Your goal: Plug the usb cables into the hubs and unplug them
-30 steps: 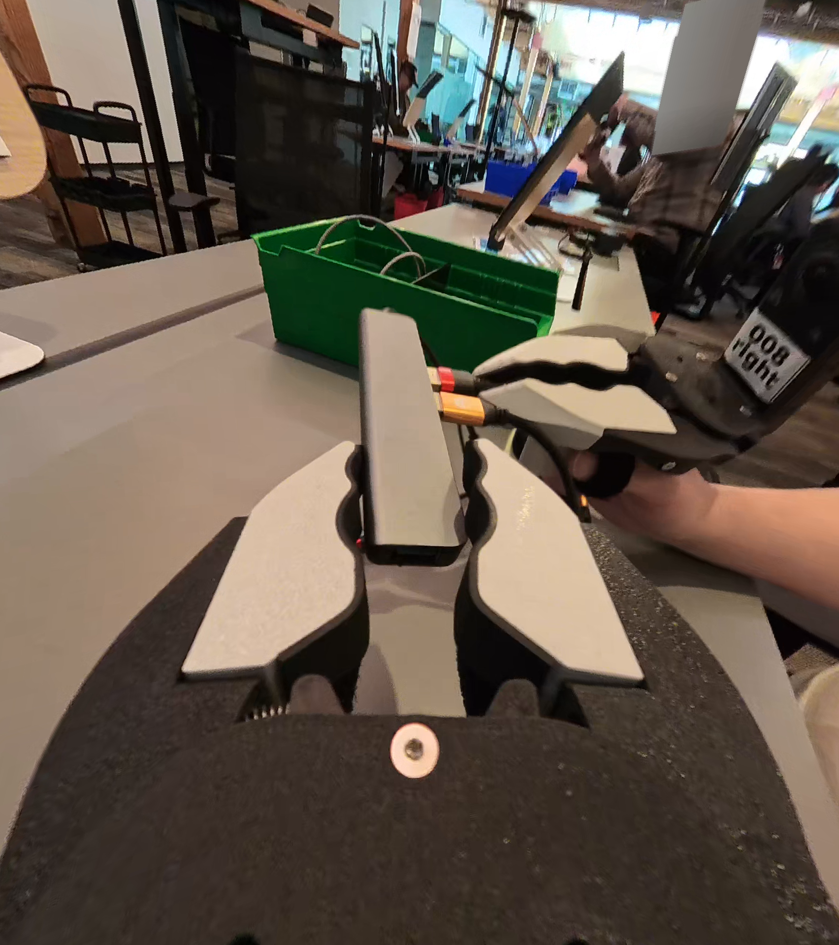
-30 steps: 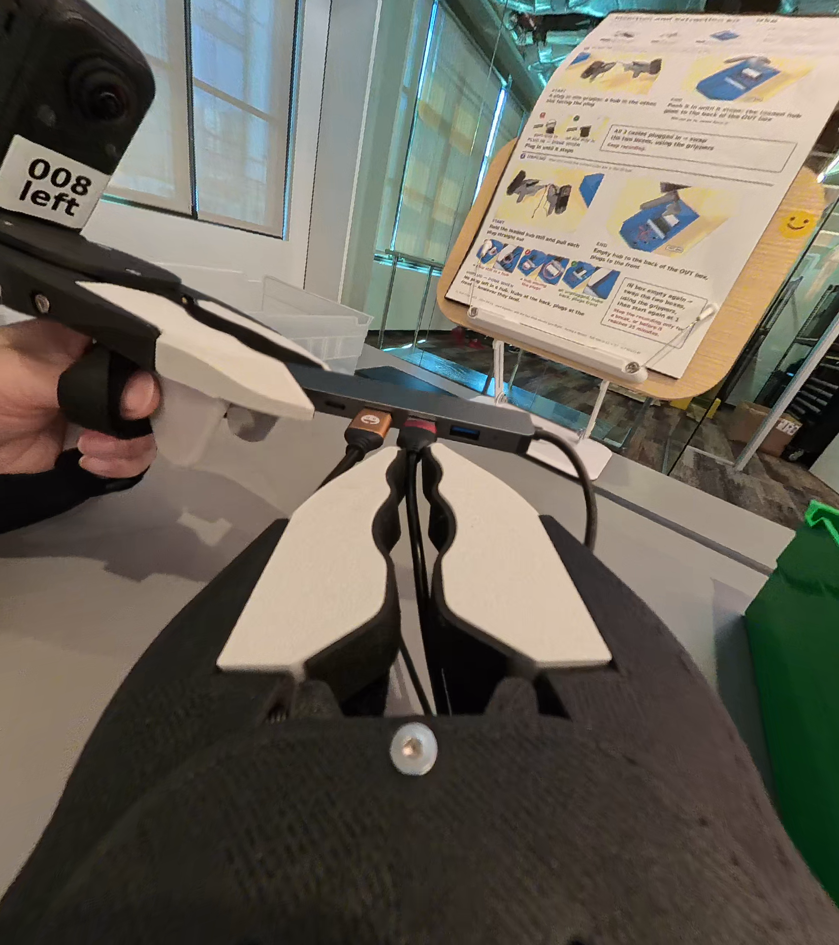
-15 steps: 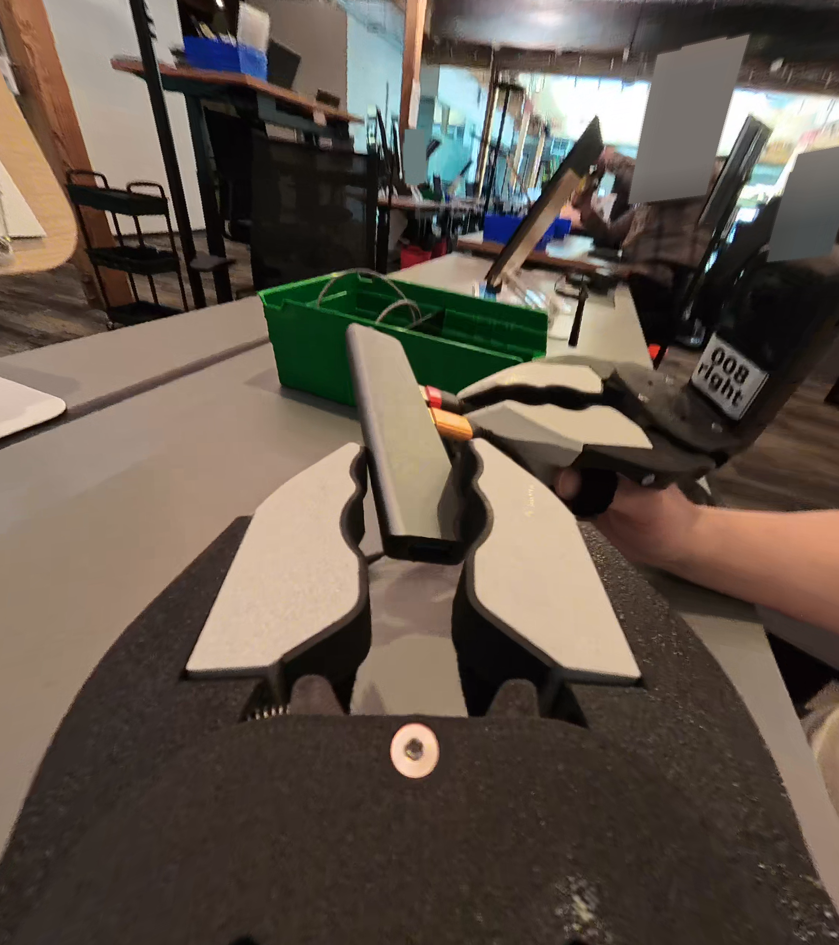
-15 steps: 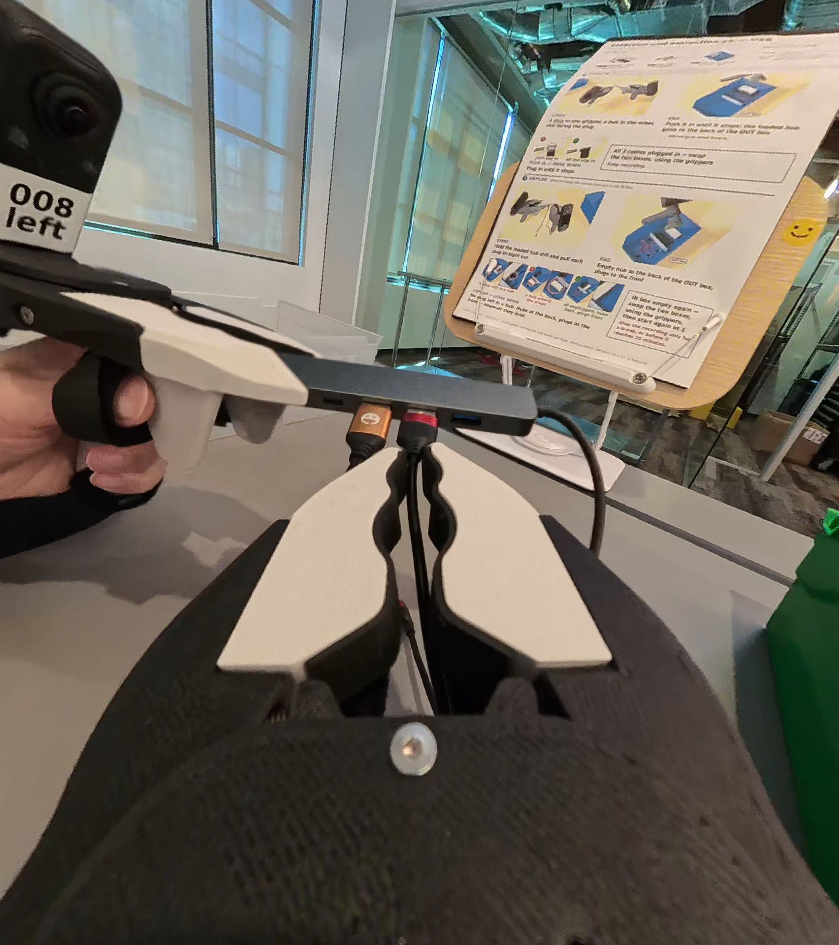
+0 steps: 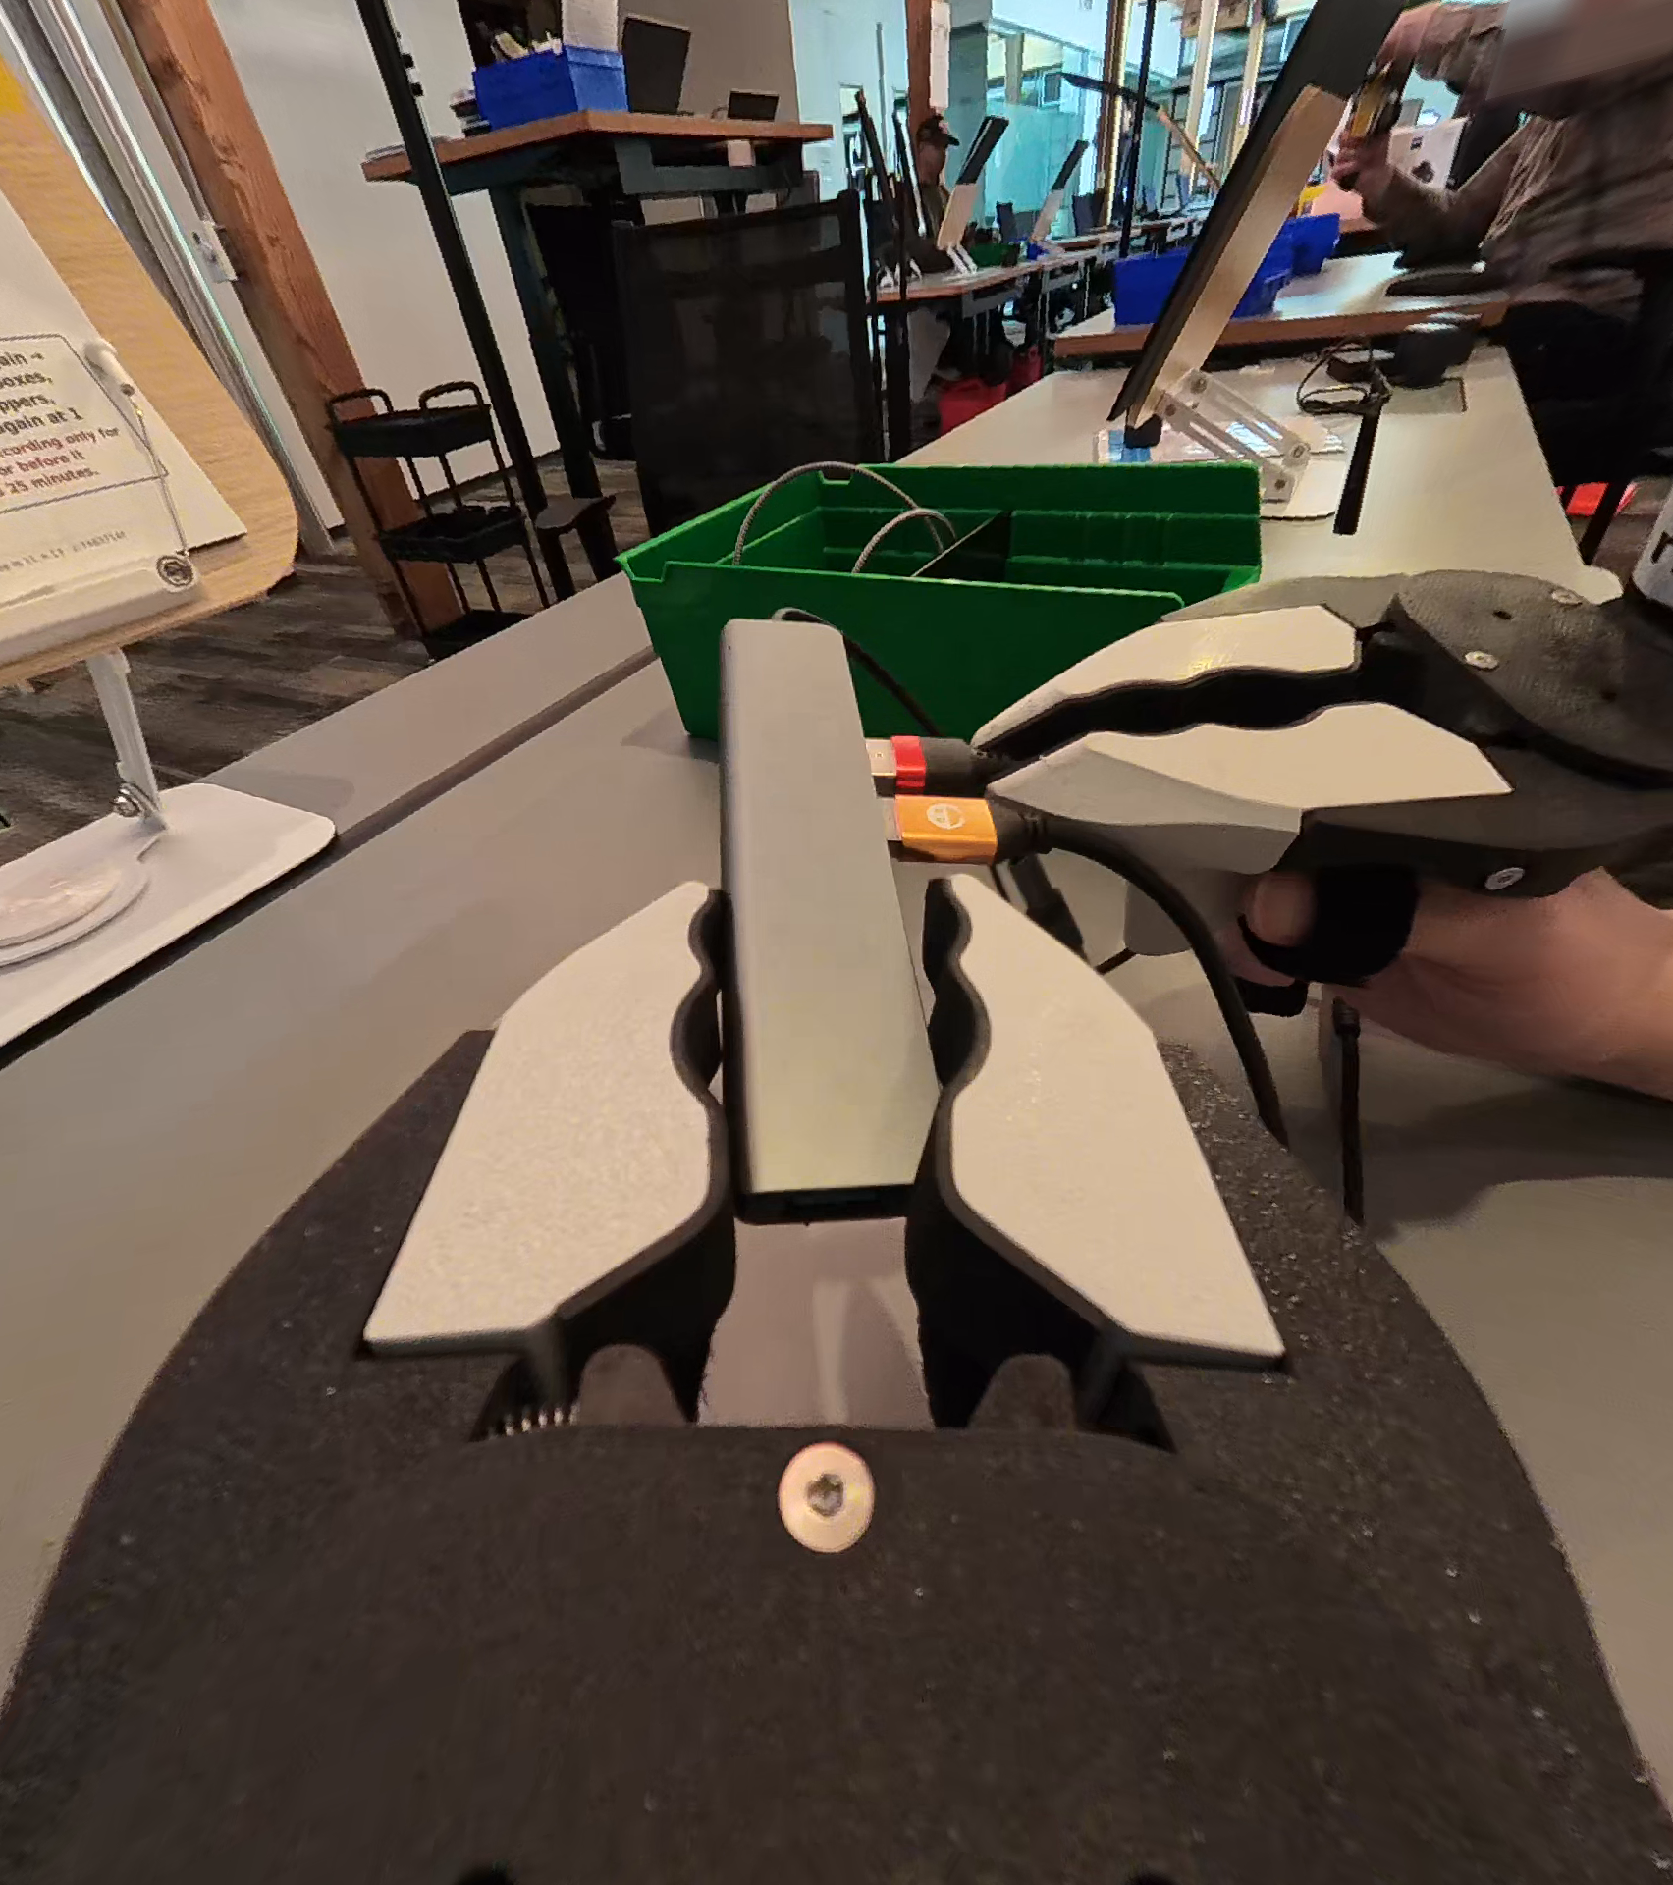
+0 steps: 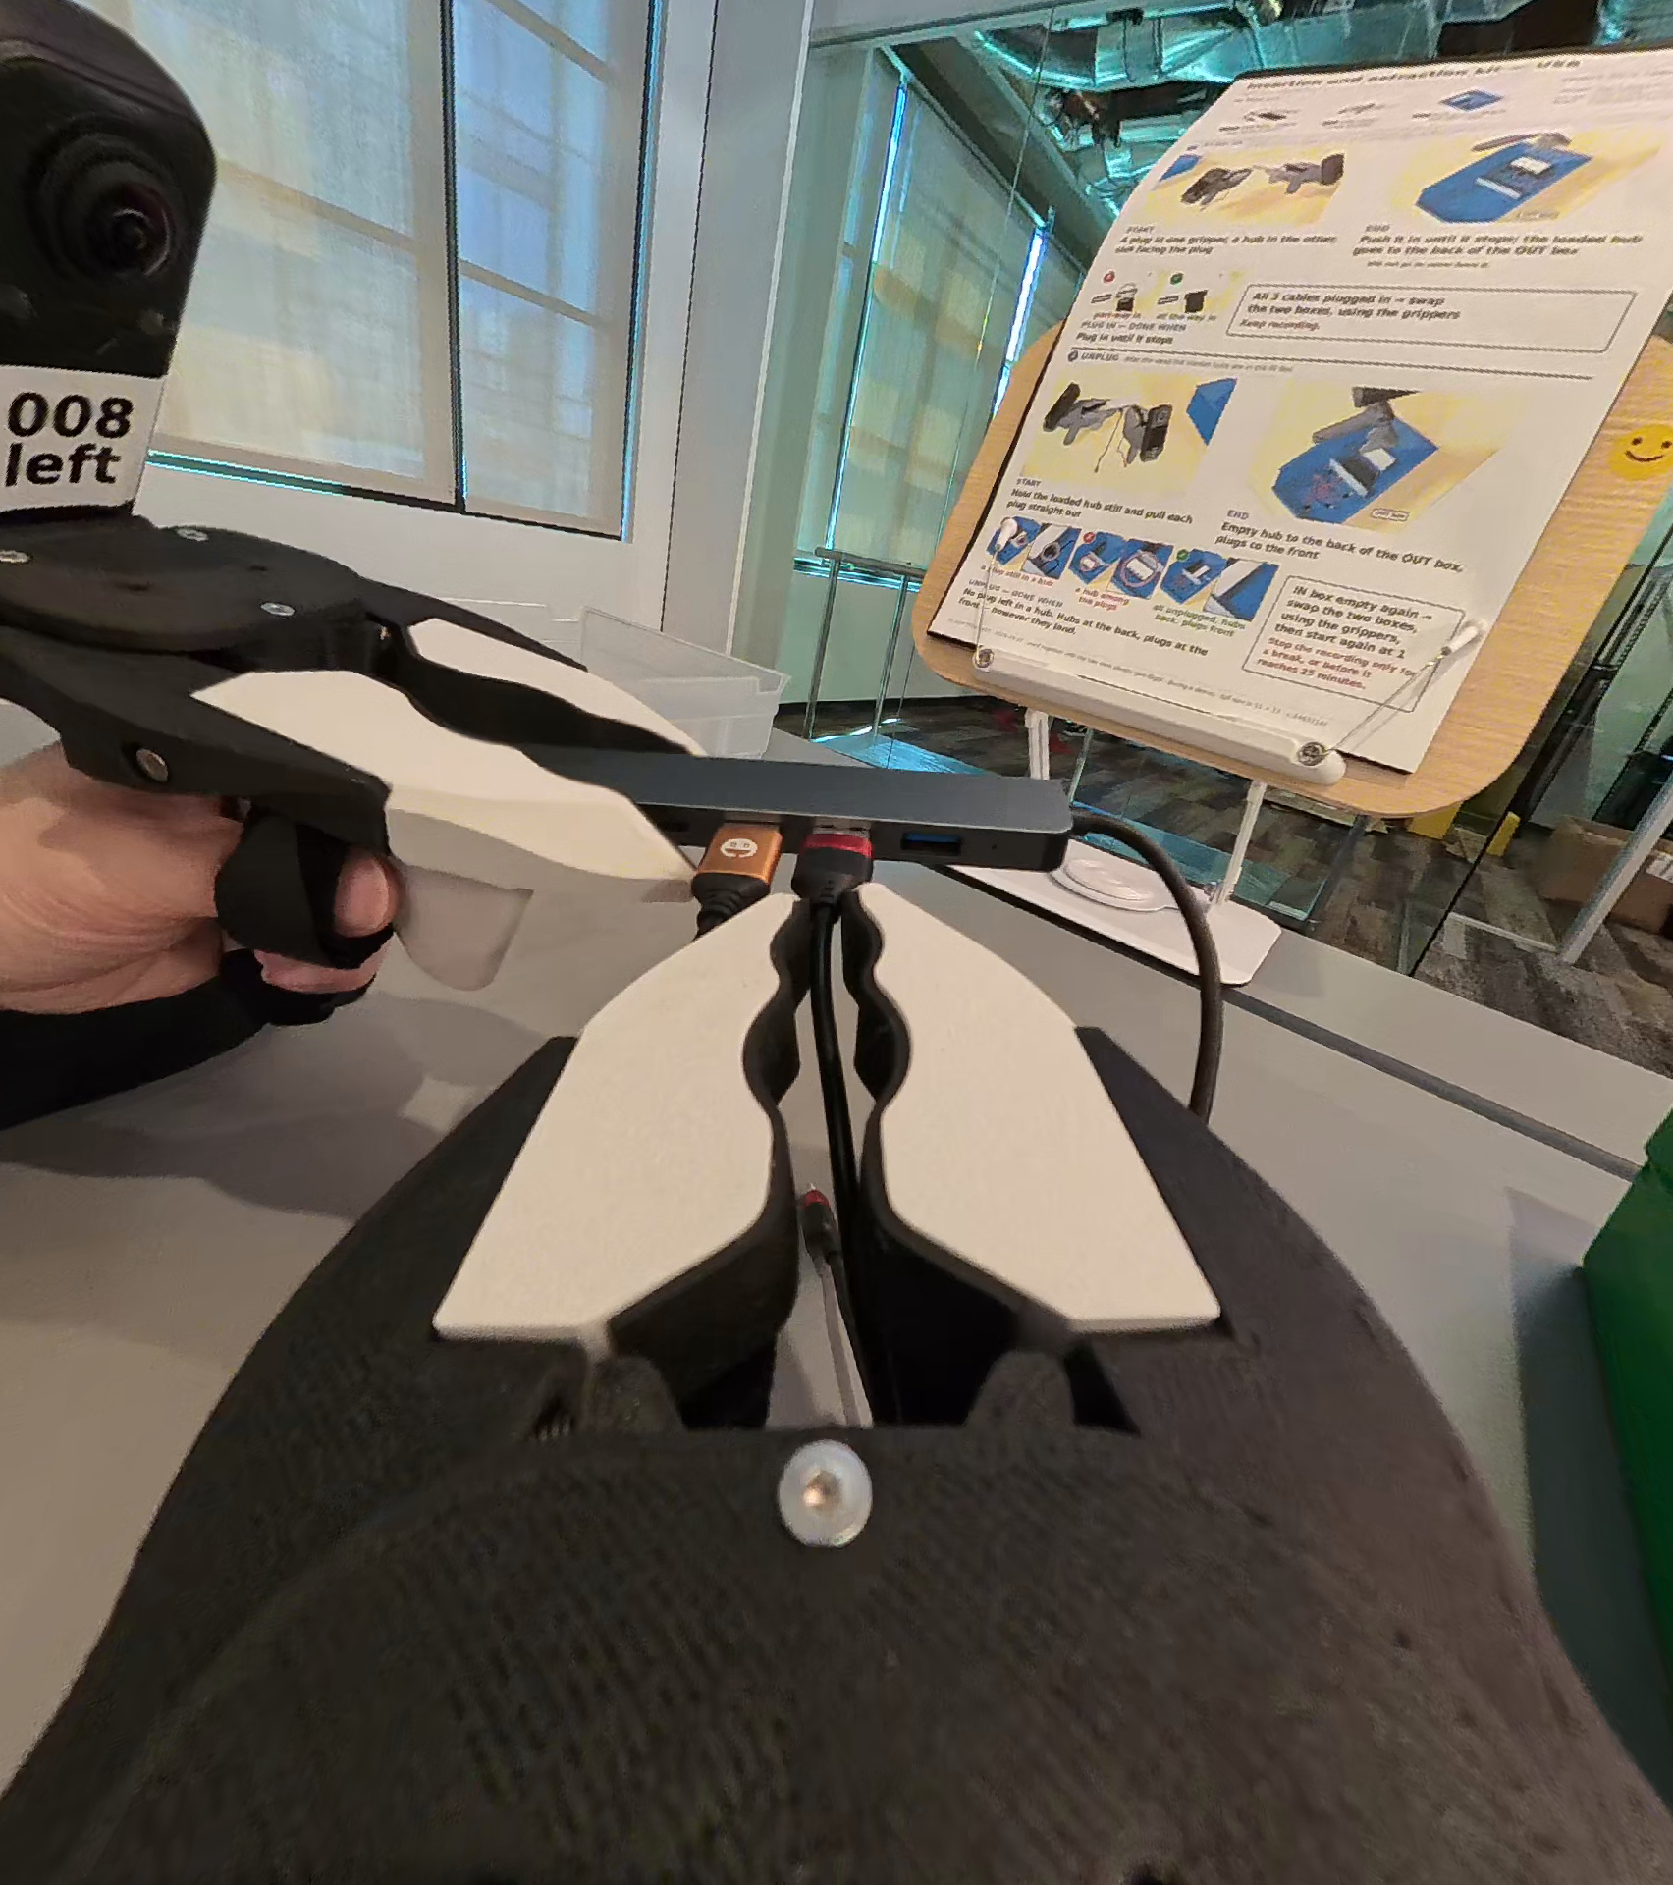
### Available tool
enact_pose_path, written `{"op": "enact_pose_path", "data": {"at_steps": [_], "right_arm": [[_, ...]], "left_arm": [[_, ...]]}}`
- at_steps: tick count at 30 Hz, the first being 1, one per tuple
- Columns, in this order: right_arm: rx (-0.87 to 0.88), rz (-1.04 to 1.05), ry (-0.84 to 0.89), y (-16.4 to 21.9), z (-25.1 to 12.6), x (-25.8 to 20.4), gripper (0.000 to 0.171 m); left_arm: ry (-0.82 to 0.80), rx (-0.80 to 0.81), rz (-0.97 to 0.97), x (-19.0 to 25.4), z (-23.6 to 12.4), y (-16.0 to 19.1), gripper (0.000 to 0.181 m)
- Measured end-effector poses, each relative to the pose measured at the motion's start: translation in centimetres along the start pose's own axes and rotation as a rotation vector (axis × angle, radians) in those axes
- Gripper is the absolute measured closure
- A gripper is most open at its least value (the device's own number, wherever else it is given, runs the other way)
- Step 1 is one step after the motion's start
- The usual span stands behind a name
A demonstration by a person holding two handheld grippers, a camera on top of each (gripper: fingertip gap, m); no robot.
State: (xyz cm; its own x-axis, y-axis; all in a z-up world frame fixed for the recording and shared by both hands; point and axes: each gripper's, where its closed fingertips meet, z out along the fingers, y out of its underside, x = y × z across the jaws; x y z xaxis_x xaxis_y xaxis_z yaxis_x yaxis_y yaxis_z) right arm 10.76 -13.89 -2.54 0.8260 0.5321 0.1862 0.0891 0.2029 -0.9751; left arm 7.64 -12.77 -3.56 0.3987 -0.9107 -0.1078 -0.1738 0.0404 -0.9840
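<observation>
From your left wrist camera, your left tongs (image 5: 817,959) are clamped on the near end of the dark grey hub (image 5: 812,918), which points straight ahead above the grey bench (image 5: 302,1020). A second ago it lay much the same, half a second ago it was canted to the left, and it now sits square between the fingers again. On its right edge the orange plug (image 5: 945,828) is seated, and beside it the red plug (image 5: 919,765) shows a strip of bare metal between collar and hub that was not there earlier. Your right tongs (image 5: 991,770) come in from the right, closed on the red plug's black boot. The green bin (image 5: 914,632) with cables in it sits just beyond the hub, and the instruction board (image 5: 47,408) has come into view at the left. From your right wrist camera, your right tongs (image 6: 820,908) are pinched on the black cable just behind the red plug (image 6: 838,855), with the orange plug (image 6: 739,852) next to it on the left. The hub (image 6: 863,801) lies crosswise, held at its left end by your left tongs (image 6: 654,785), and sits lower in the frame and closer than before. Its own black cable (image 6: 1205,969) loops down from the right end.
</observation>
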Motion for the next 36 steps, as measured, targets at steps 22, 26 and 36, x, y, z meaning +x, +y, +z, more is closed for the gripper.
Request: {"op": "enact_pose_path", "data": {"at_steps": [22,26,36], "right_arm": [[-0.002,-0.026,-0.02,-0.3,-0.4,-0.3,0.165],[-0.067,0.018,-0.07,0.7,-0.2,-0.1,0.165],[0.003,-0.134,0.008,-0.4,-0.3,-0.3,0.165]], "left_arm": [[0.026,-0.099,0.05,1.0,0.1,1.5,0.142],[0.024,-0.015,-0.025,0.5,0.1,0.5,0.142],[0.01,-0.012,0.039,0.8,-0.3,-0.1,0.142]]}}
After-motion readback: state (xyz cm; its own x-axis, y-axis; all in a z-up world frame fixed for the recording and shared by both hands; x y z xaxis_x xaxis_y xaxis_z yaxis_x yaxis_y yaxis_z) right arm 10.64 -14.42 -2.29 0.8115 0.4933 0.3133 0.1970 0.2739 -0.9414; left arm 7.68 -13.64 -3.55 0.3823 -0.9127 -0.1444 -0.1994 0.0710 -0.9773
